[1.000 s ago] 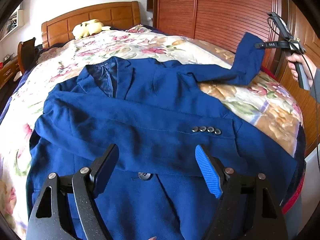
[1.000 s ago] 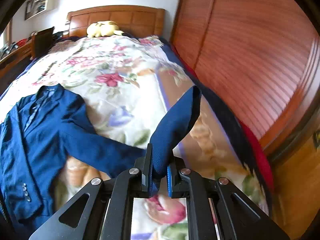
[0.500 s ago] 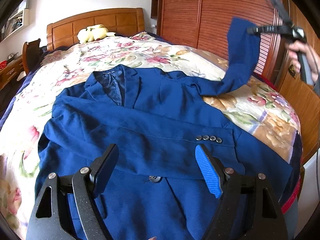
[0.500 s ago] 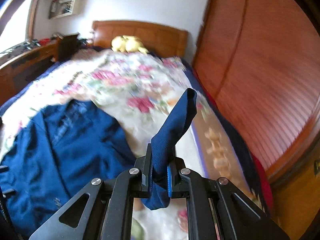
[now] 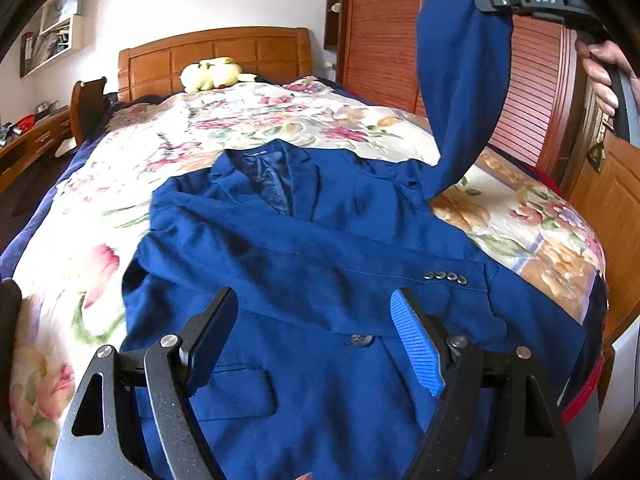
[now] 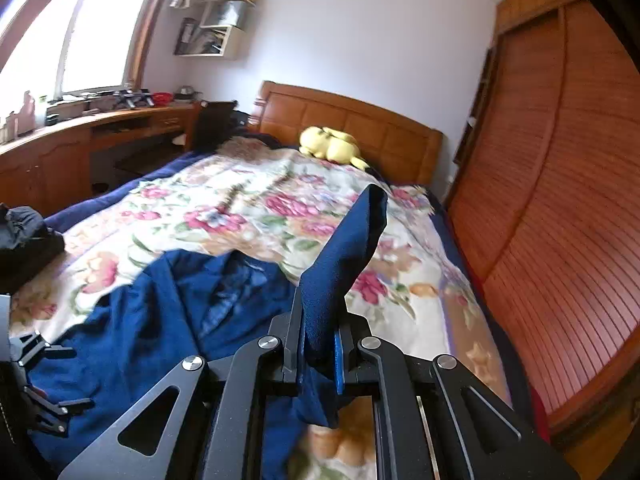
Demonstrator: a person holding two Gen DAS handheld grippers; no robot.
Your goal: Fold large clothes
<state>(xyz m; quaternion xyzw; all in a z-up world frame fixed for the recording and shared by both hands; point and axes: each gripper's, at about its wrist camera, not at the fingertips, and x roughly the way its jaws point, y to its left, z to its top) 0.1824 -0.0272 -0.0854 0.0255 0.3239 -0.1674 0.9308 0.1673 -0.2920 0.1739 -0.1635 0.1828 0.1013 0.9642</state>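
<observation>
A navy blue jacket (image 5: 304, 264) lies face up on the floral bedspread (image 5: 248, 120), one sleeve folded across its chest with cuff buttons (image 5: 446, 277) showing. My left gripper (image 5: 316, 332) hovers open over the jacket's lower front, nothing between its fingers. The other sleeve (image 5: 460, 80) hangs lifted high at the right, with my right gripper (image 5: 486, 2) shut on its cuff end and a hand on the handle. In the right wrist view the pinched sleeve (image 6: 344, 264) stands up from the right gripper (image 6: 318, 344), and the jacket (image 6: 160, 320) lies below at the left.
A yellow plush toy (image 5: 210, 74) rests by the wooden headboard (image 5: 216, 52). Wooden wardrobe doors (image 6: 560, 200) run along the bed's right side. A desk (image 6: 88, 132) and a chair stand to the left. A dark bundle (image 6: 24, 236) lies on the bed's left edge.
My right gripper has lifted the sleeve up and swung it in toward the jacket. The left gripper has drawn back a little, still open.
</observation>
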